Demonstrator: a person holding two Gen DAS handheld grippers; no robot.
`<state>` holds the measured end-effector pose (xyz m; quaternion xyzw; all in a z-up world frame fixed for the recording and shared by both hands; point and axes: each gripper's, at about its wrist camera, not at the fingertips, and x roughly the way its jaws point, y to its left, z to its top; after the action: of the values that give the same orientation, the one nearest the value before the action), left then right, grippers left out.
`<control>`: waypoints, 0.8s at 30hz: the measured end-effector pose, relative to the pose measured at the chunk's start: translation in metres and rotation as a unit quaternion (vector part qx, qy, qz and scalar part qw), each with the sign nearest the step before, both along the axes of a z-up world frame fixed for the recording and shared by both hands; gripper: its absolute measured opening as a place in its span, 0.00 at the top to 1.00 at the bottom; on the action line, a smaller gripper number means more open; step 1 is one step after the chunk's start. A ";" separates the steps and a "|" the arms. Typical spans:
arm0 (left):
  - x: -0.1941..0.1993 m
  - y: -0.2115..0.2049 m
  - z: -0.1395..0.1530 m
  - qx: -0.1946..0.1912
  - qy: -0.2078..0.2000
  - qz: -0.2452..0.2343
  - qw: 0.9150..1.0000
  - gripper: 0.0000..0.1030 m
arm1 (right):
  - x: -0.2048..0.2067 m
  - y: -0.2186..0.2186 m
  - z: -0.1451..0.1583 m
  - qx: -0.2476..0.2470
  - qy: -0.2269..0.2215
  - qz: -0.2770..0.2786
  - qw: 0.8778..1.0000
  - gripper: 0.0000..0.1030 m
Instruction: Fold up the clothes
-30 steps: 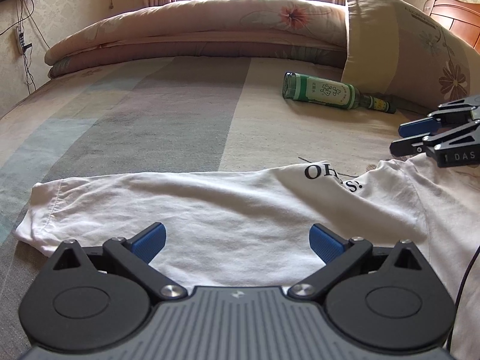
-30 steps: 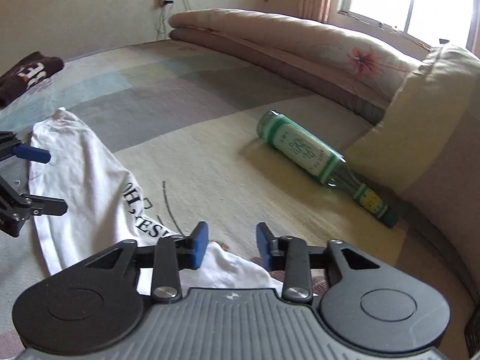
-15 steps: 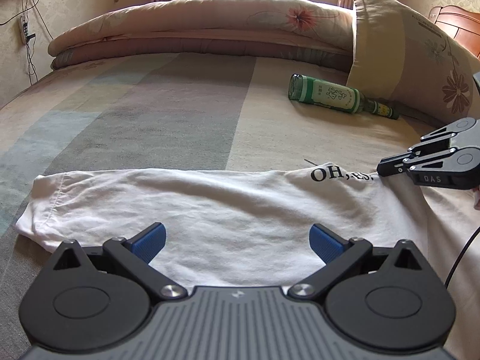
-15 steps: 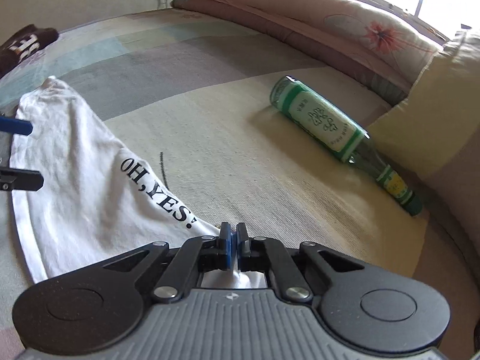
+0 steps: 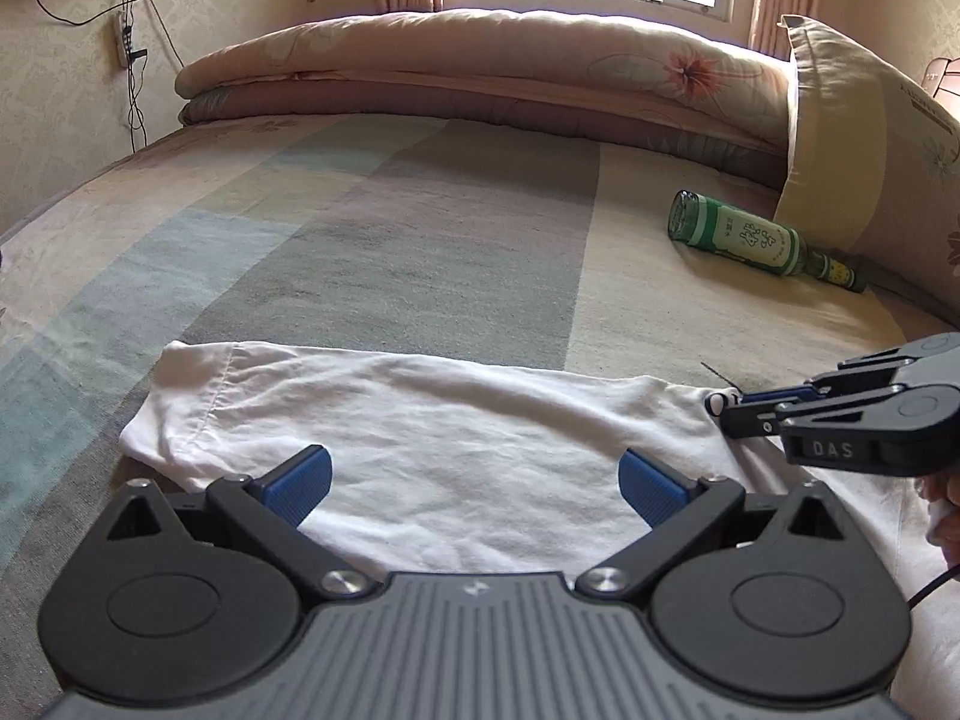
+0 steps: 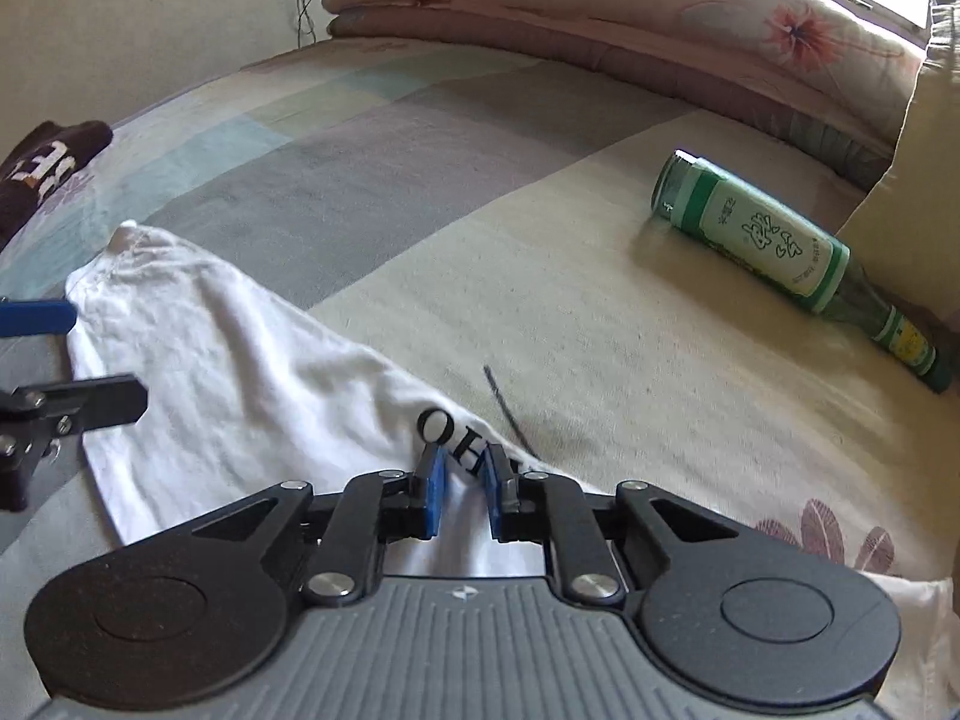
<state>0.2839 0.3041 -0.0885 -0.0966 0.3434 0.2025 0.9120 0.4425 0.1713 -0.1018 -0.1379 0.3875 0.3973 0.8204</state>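
A white T-shirt (image 5: 456, 420) lies as a long folded band across the patchwork bedspread (image 5: 390, 228). My left gripper (image 5: 474, 477) hovers over its near edge, jaws wide apart and holding nothing. My right gripper (image 5: 729, 411) sits at the band's right end, seen side-on. In the right wrist view the right gripper (image 6: 462, 492) is only narrowly open, with the T-shirt (image 6: 240, 360) fold and the black letters "OH" lying between its blue pads. The left gripper (image 6: 108, 357) shows at that view's left edge, above the shirt's sleeve end.
A green glass bottle (image 5: 744, 237) lies on its side near a floral pillow (image 5: 870, 150) at the right. A rolled quilt (image 5: 480, 72) runs along the far edge under the window. A dark garment (image 6: 42, 168) lies far left. A hand (image 5: 942, 510) shows at the right edge.
The right gripper, shut on the shirt half a second ago, has carried the fold leftward and parted its pads slightly. The printed text is now mostly hidden. The left gripper stayed open.
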 end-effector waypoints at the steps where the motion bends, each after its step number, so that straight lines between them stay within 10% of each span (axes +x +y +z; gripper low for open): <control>1: 0.000 0.001 0.000 -0.001 -0.001 0.000 1.000 0.01 | 0.007 0.004 0.001 0.009 0.007 -0.014 1.000 0.82; 9: -0.007 0.011 0.006 0.000 -0.014 0.033 0.999 0.01 | -0.019 -0.017 0.025 0.029 0.003 -0.007 1.000 0.71; 18: -0.028 0.042 0.013 -0.001 -0.016 0.099 0.995 0.01 | -0.087 0.056 0.006 0.025 -0.037 0.102 0.994 0.70; 24: -0.038 0.050 0.021 -0.008 -0.031 0.110 0.993 0.01 | -0.102 0.088 0.006 0.060 0.011 0.150 0.987 0.47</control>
<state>0.2456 0.3543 -0.0678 -0.1475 0.3036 0.2952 0.8938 0.3401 0.2592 -0.0959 -0.1407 0.3467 0.5401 0.7538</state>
